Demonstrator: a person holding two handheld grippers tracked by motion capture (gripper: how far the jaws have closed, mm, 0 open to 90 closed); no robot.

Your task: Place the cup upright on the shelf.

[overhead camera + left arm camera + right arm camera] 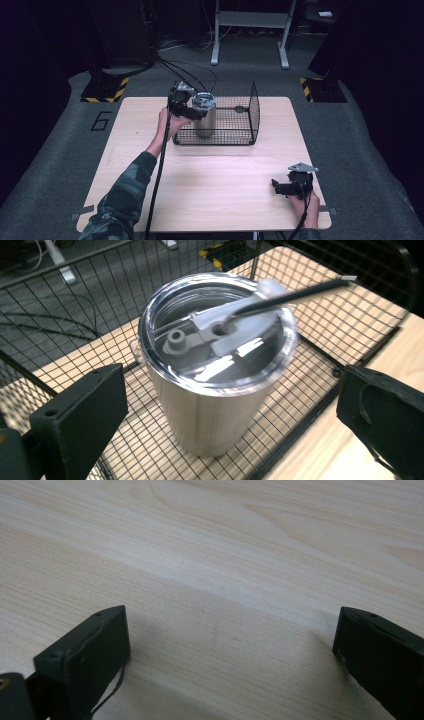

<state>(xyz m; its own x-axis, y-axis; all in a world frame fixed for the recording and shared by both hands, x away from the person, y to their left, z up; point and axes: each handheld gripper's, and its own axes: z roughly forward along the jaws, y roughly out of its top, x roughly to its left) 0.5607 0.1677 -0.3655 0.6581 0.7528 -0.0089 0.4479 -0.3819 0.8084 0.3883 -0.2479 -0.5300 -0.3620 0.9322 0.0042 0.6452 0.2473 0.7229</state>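
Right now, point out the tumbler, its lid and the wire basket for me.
tumbler (210, 415): left gripper view, on its steel side wall.
lid (200, 357): left gripper view, on its clear top.
wire basket (254, 112): high view, on its right wall.

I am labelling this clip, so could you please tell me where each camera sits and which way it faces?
High view: fixed above the person's side, looking forward and down on the table; both forearms, left gripper and right gripper show.
Left gripper view: rides the left gripper, looking down between its open jaws at the tumbler in the wire basket.
Right gripper view: rides the right gripper, facing bare tabletop between its open jaws.
Shared: high and left gripper views both show tumbler and basket.
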